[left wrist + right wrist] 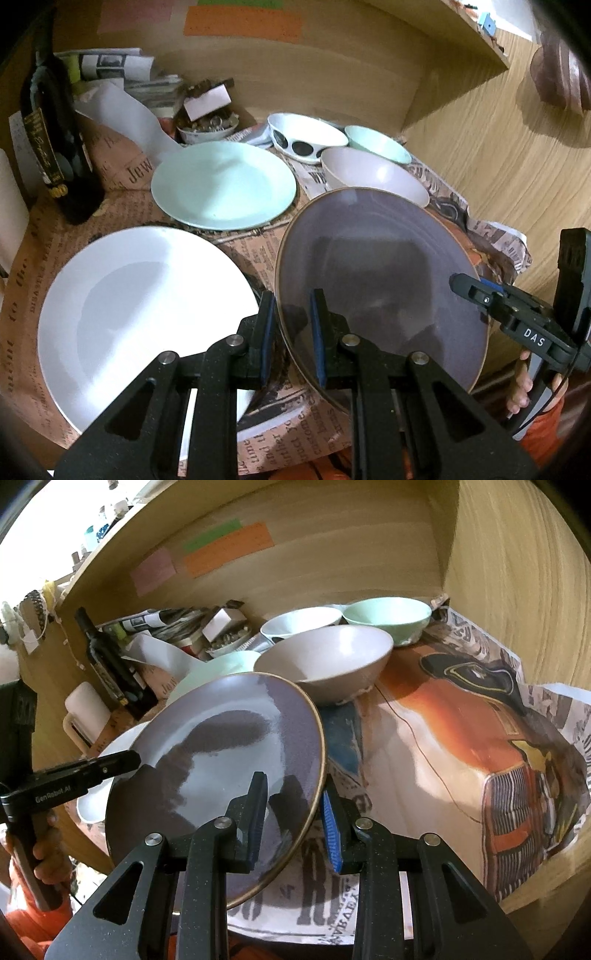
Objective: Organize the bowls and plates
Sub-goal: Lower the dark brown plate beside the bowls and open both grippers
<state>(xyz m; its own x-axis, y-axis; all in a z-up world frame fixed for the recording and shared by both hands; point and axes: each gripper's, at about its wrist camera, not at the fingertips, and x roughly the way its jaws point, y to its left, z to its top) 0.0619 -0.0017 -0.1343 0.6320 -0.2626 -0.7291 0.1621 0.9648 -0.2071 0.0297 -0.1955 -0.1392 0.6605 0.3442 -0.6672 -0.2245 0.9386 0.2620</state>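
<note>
A purple-grey plate (380, 280) with a thin gold rim hangs tilted above the newspaper-lined shelf, held at both sides. My left gripper (291, 295) is shut on its left rim. My right gripper (293, 779) is shut on the opposite rim and also shows at the plate's right edge (461, 284). In the right wrist view the left gripper (129, 760) reaches the plate (229, 746) from the left. A white plate (140, 314) lies at the front left, with a mint plate (221, 184) behind it. At the back stand a pinkish bowl (325, 661), a mint bowl (388, 616) and a white bowl with black spots (306, 136).
A dark bottle (55, 147) stands at the left, beside stacked papers and a small dish of clutter (207, 125). Wooden walls close the shelf at the back and right (517, 590). Bare newspaper (461, 757) lies right of the held plate. A hand (48, 849) grips the left handle.
</note>
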